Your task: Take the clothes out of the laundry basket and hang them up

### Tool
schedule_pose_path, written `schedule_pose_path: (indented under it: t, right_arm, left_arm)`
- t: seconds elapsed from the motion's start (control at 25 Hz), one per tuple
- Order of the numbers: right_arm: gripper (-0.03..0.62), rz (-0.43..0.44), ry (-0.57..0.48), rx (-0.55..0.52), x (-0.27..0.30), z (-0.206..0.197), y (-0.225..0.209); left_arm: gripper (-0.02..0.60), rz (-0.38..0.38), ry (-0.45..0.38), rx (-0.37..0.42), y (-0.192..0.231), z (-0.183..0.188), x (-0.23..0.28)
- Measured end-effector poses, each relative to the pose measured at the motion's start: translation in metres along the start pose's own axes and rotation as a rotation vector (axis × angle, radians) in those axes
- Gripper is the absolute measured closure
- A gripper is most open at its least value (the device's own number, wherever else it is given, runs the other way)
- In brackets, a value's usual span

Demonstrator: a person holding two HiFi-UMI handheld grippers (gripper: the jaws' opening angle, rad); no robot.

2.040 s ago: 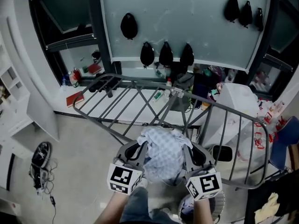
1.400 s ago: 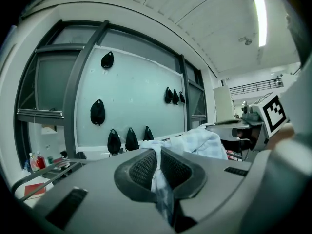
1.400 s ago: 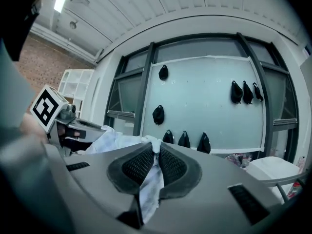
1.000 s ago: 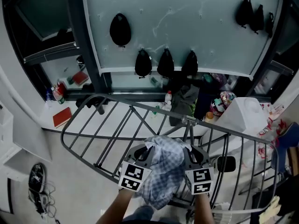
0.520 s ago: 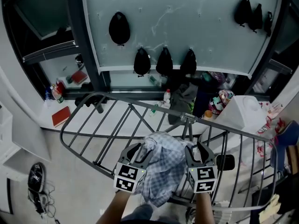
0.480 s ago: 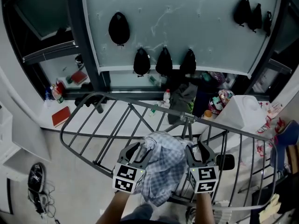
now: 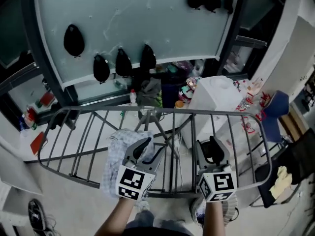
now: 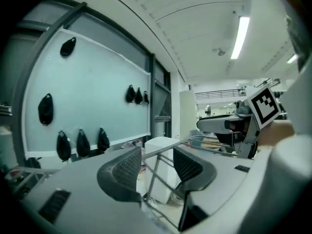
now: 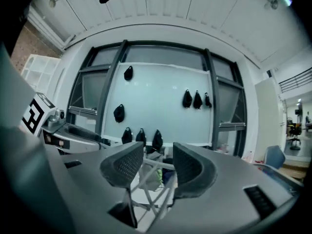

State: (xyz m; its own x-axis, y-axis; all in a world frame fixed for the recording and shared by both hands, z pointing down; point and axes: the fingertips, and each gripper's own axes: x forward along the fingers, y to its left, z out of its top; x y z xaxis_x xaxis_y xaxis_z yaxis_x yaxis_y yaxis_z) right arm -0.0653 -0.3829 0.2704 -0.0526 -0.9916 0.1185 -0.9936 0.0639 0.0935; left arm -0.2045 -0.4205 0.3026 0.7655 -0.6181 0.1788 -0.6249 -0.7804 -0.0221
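**A:** What could go wrong here?

**B:** The checked shirt lies bunched over the bars of the drying rack, on the rack's left half near its front rail. Most of its bulk seems to hang off that rail, so its own weight could drag it to the floor. The left gripper is just beside it and could snag a fold if it pulls away carelessly.

**A:** Is either gripper holding it?

**B:** No. Both sets of fingers have just been opening. The left fingers stand spread, with only rack bars showing beyond them. The right gripper, over the rack's right half, has its fingers spread too, on nothing.

**A:** Which way does the shirt run?

**B:** Its long axis follows the bars from the rack's middle out over the front rail, the lower end pointing down. Collar and hem cannot be told apart.
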Motion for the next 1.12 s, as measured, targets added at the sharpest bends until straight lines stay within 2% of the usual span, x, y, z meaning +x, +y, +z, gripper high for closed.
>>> schedule_pose_path:
  t: [0.16,0.32,0.44,0.56,0.84,1.12]
  right_arm:
    - [0.421,-0.16,0.013,0.026,-0.082,-0.011,-0.087]
    - [0.421,-0.37,0.02,0.047,-0.195,-0.033,-0.178]
    - [0.421,-0.517,0.037,0.073,-0.284,-0.054,-0.232]
    - [0.421,-0.63,0.039,0.095,-0.356,-0.073,-0.273]
    - [0.421,-0.741,0.122,0.167,-0.47,-0.144,-0.322]
    - [0.421,-0.76,0.224,0.293,-0.491,-0.238,-0.337]
  left_arm:
    - [0.376,-0.159,-0.025,0.035,-0.1,0.016,0.046]
    - [0.376,-0.357,-0.042,0.059,-0.232,0.029,0.085]
    - [0.376,-0.5,-0.043,0.078,-0.335,0.032,0.097]
    - [0.376,-0.601,-0.036,0.083,-0.42,0.03,0.099]
    - [0.376,-0.752,0.033,0.118,-0.561,-0.008,0.086]
    - [0.376,-0.834,0.171,0.161,-0.633,-0.094,0.099]
